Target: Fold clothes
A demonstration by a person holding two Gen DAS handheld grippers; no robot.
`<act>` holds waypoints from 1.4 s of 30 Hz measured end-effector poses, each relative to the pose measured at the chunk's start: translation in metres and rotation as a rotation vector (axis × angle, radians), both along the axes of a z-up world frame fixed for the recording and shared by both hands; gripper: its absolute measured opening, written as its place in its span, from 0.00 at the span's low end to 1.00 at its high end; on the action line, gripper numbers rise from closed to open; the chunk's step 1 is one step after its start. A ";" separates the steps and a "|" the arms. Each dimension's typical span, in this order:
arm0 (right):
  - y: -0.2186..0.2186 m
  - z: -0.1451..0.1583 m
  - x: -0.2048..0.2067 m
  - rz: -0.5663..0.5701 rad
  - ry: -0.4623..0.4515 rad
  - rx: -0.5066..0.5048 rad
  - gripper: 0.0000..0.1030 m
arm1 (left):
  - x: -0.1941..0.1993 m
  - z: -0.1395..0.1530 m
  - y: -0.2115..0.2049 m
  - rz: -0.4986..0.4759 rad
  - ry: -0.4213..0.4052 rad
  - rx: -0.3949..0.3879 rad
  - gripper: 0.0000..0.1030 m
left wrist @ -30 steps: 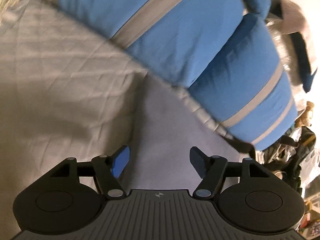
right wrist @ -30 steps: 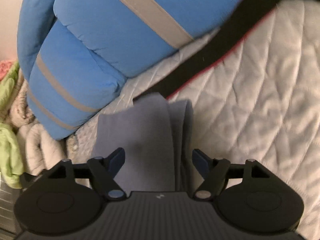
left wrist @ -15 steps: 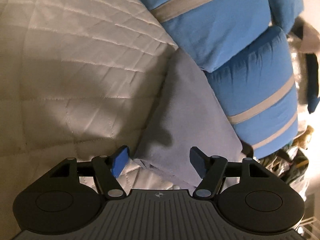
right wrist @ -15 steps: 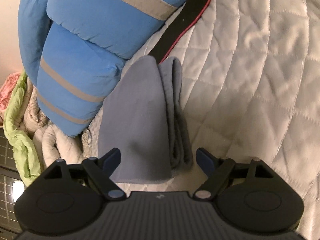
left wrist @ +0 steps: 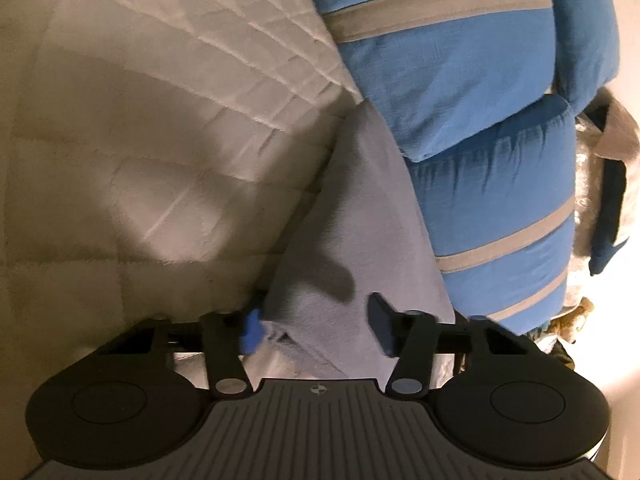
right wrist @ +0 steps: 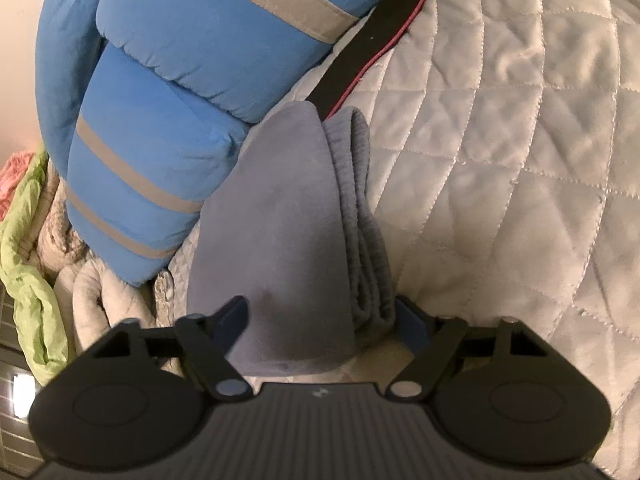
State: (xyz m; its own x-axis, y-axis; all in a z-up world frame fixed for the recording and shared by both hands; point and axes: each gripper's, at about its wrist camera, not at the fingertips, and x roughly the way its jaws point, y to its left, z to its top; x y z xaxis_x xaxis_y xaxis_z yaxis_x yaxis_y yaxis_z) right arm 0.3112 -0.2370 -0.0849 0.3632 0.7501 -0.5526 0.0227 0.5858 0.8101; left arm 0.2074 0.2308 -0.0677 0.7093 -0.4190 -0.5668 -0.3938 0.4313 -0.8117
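Two claws are closing in on one folded grey garment (right wrist: 276, 236), and this is where it could all come undone. Biggest thing around is the quilted bed cover (right wrist: 520, 160), spreading out ahead and to the right of the right claw (right wrist: 322, 322); it is soft and puckered, so a finger digging low could pinch quilt along with cloth and drag the bedding up. Next, the blue striped bedding roll (left wrist: 480, 100) bulges just ahead and to the right of the left claw (left wrist: 316, 322), pressed against the garment's far edge; lift carelessly and the grey cloth may snag against it or shove it over. A black strap with a red edge (right wrist: 360, 48) runs off beyond the garment's far tip and could catch too. Now the garment itself: it lies flat on the bed, directly in front of both claws, its near end sitting between each pair of fingers. The right claw's jaws are narrowing with the stacked ribbed layers (right wrist: 372, 248) by its right finger, not yet squeezed by my reading, so the risk is grabbing only the top ply and letting the fold splay open. The left claw is narrowing as well, its left finger (left wrist: 251, 330) at the cloth's corner, right finger apart from it. A grip that thin on a corner, I'd judge, could slip and leave the two ends uneven.
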 end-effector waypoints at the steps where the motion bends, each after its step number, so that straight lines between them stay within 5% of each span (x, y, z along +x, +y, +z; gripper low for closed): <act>1: 0.000 -0.003 0.000 -0.011 0.011 -0.001 0.43 | -0.001 -0.002 0.001 0.005 0.008 -0.007 0.22; 2: 0.000 -0.008 0.001 -0.021 0.030 0.005 0.33 | -0.002 -0.003 0.001 0.016 0.014 -0.016 0.14; 5: -0.003 -0.009 0.000 -0.032 0.039 0.040 0.27 | -0.008 0.000 0.002 0.053 0.025 -0.029 0.10; 19: -0.020 0.007 0.000 -0.028 0.017 0.067 0.27 | -0.026 0.021 -0.018 0.041 0.046 0.051 0.12; 21: -0.017 0.006 -0.001 -0.027 0.013 0.033 0.34 | -0.029 0.021 -0.018 0.045 0.047 0.082 0.16; 23: -0.016 0.003 -0.004 -0.040 0.013 -0.014 0.63 | -0.032 0.022 -0.015 0.057 0.052 0.112 0.34; 26: -0.017 0.007 -0.010 -0.049 -0.028 0.007 0.86 | -0.043 0.027 -0.011 0.115 0.034 0.160 0.47; 29: -0.017 0.018 -0.019 -0.067 -0.098 -0.020 0.98 | -0.053 0.035 -0.013 0.149 0.019 0.224 0.59; 36: -0.013 0.026 -0.047 -0.087 -0.157 -0.117 1.00 | -0.069 0.050 -0.032 0.175 -0.012 0.361 0.72; 42: 0.004 0.034 -0.091 -0.045 -0.239 -0.281 1.00 | -0.084 0.058 -0.065 0.145 0.045 0.640 0.84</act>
